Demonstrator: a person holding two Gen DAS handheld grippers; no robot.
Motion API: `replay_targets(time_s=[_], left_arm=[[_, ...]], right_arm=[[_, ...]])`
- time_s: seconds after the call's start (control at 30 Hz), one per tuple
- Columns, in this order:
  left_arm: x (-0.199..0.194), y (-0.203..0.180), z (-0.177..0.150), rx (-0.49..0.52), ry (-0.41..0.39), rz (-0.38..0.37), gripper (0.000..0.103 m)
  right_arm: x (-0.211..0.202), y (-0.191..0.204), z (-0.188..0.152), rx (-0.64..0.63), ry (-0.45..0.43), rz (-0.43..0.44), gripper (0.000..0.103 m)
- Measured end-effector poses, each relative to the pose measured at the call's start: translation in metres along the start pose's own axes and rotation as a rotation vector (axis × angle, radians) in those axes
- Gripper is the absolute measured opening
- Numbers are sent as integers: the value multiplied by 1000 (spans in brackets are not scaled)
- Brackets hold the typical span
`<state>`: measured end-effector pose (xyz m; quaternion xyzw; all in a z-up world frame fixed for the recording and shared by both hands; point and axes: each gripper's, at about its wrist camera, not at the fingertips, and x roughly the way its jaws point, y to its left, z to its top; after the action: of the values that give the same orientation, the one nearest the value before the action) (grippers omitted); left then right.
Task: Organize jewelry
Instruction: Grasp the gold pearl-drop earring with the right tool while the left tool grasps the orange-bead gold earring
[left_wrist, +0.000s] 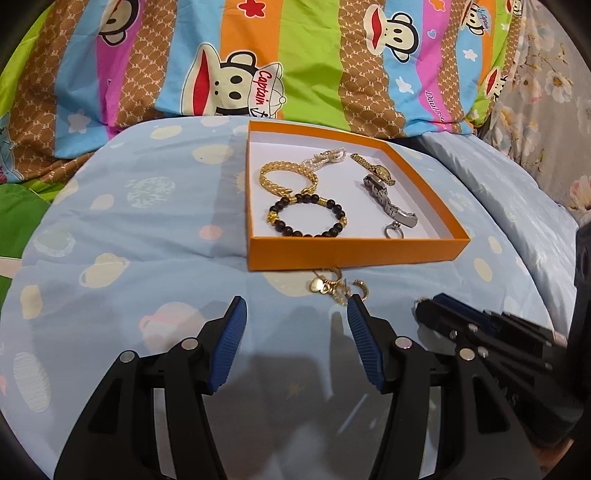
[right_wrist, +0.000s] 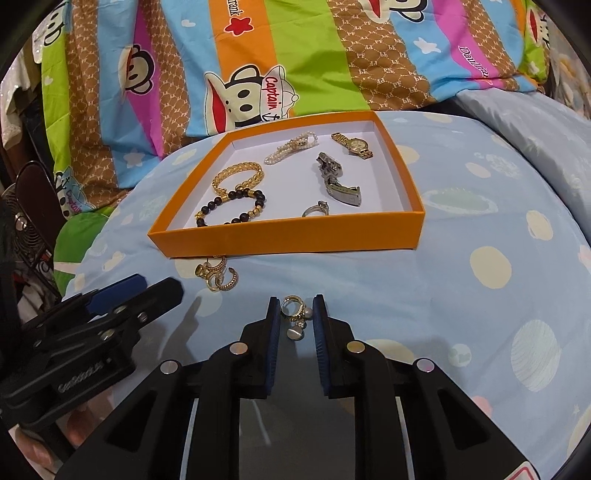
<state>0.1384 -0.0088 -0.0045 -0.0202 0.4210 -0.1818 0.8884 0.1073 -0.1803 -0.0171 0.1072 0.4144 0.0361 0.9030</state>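
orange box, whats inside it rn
Inside the orange box: gold chain bracelet, black bead bracelet, pearl strand, gold watch, silver watch and a ring. The near wall hides a strip of floor.

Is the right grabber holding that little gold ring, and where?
The right gripper is closed around the small gold ring, its pads against the ring's two sides. The left gripper is open and holds nothing.

bed: pale blue planet-print sheet (left_wrist: 122, 236) | behind: striped monkey-cartoon blanket (left_wrist: 184, 62)
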Motion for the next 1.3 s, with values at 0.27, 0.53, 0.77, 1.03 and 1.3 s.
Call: replay_targets(time_s=[0.27, 0.53, 0.77, 1.03, 1.3], left_arm=[[24, -4, 17, -33, 29, 23, 55], [25, -19, 9, 87, 53, 113, 53], [6, -10, -8, 84, 55, 84, 52], [-7, 5, -16, 10, 39, 25, 16], [-23, 4, -19, 6, -11, -75, 8]], right_arm=[[-1, 0, 0, 5, -1, 7, 17], [-2, 1, -1, 3, -2, 8, 17], [-7, 5, -8, -7, -1, 14, 17], [-12, 6, -13, -12, -2, 19, 17], [-14, 5, -15, -8, -9, 26, 17]])
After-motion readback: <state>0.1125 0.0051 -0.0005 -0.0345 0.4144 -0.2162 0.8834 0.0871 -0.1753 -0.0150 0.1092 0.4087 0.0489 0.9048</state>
